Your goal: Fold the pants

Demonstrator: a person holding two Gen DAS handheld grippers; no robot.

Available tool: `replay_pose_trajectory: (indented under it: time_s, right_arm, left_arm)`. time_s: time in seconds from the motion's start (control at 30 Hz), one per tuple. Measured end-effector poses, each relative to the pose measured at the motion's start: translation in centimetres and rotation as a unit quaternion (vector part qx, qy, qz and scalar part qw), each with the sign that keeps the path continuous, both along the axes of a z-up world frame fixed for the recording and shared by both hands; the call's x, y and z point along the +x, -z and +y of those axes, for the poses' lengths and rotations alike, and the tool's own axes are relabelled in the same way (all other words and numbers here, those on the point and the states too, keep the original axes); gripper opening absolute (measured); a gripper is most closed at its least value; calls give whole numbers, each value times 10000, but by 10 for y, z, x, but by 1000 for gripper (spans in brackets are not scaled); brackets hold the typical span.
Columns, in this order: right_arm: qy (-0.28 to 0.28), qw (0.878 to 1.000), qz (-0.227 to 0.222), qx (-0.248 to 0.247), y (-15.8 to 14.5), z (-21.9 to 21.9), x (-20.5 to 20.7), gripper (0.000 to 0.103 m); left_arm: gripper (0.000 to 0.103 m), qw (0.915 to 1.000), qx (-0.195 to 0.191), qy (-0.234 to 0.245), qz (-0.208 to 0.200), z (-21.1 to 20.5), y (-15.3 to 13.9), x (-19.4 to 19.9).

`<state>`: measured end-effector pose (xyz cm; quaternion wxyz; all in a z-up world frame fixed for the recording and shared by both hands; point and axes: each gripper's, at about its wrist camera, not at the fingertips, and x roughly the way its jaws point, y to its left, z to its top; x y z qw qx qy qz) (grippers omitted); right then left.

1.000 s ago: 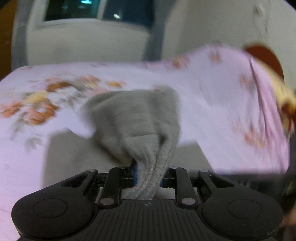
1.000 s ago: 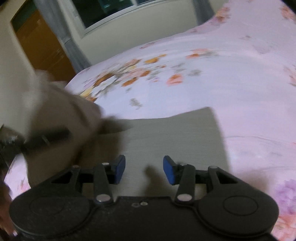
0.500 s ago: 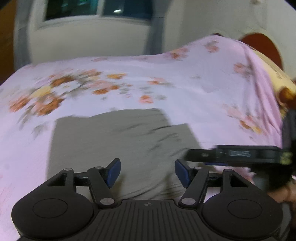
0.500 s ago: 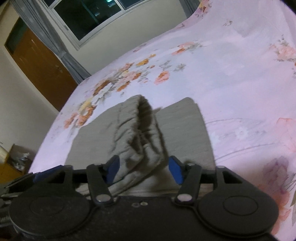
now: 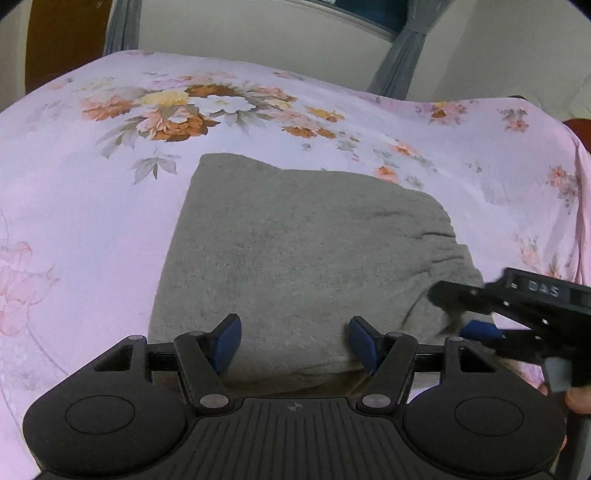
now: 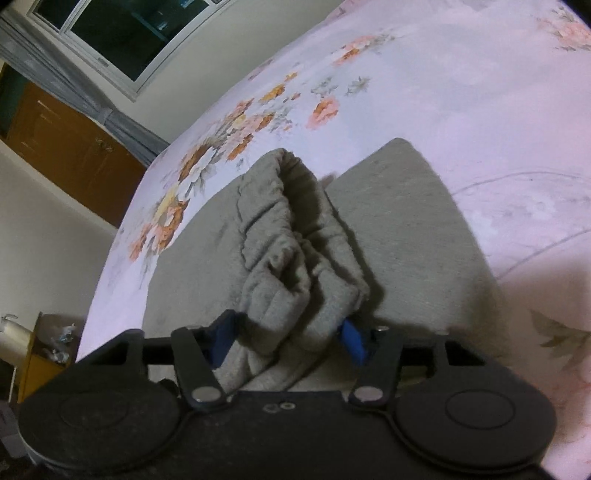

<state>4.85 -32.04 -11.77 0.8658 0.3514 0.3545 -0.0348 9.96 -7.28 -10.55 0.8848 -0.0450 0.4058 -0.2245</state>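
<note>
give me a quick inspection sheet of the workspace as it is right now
surface: bed under a pink floral sheet
job's things: grey pants folded flat, with a bunched part raised on top
clutter: nothing seen on the bed
grippers: left gripper open above the pants, nothing between its jaws; right gripper jaws just closing around the bunched part, grip not certain
cables: nothing seen
surroundings: window, grey curtain, wooden door, small stand
</note>
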Motion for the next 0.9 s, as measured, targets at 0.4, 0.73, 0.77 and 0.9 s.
replay_pose_trajectory:
  time_s: [0.4, 0.73, 0.77, 0.9]
  right_arm:
    - [-162, 9982, -139, -552, -21, 15, -1, 41]
    - [-656, 9802, -996, -1580, -80, 19, -37, 40]
    - [-607, 9821, -905, -1536, -75, 11, -37, 40]
    - [-226, 9924, -370, -1154, -41, -20, -40, 41]
  left_arm:
    - [65, 9999, 72, -124, 6, 0, -6, 1]
    - [65, 9998, -1, -1, -195, -10, -23, -4]
    - [65, 9998, 44, 46, -171, -14, -20, -4]
    - [65, 9997, 186, 183, -32, -30, -6, -5]
